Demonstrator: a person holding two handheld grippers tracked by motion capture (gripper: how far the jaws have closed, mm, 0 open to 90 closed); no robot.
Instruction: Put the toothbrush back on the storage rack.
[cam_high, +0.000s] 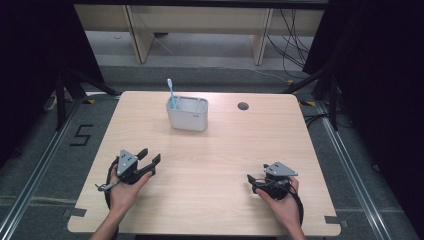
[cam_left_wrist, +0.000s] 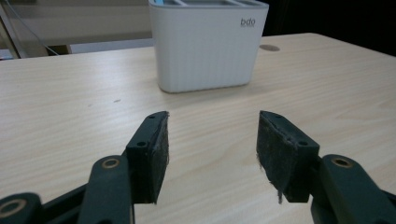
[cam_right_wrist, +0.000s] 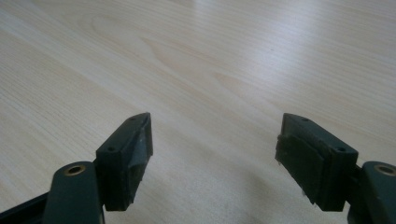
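Two grippers, mine, both spread wide on nothing: left gripper (cam_high: 151, 157) aimed at the white organizer (cam_high: 188, 114) standing well ahead at table (cam_high: 210, 165) centre-rear, right gripper (cam_high: 251, 180) resting low. Ribbed plastic walls look stiff, light and slick, so I'd pinch the rim. One blue toothbrush (cam_high: 171, 93) stands in its left compartment; the others are probably empty.

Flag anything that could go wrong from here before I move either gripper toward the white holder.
1. The toothbrush stands tall in the left corner of the white holder; a reach from the left gripper, whose jaws are open and empty, might knock it.
2. The holder looks light and sits loose on the table, so a push could slide or tip it.
3. The right gripper rests low and open; dragging it might scrape the wood.
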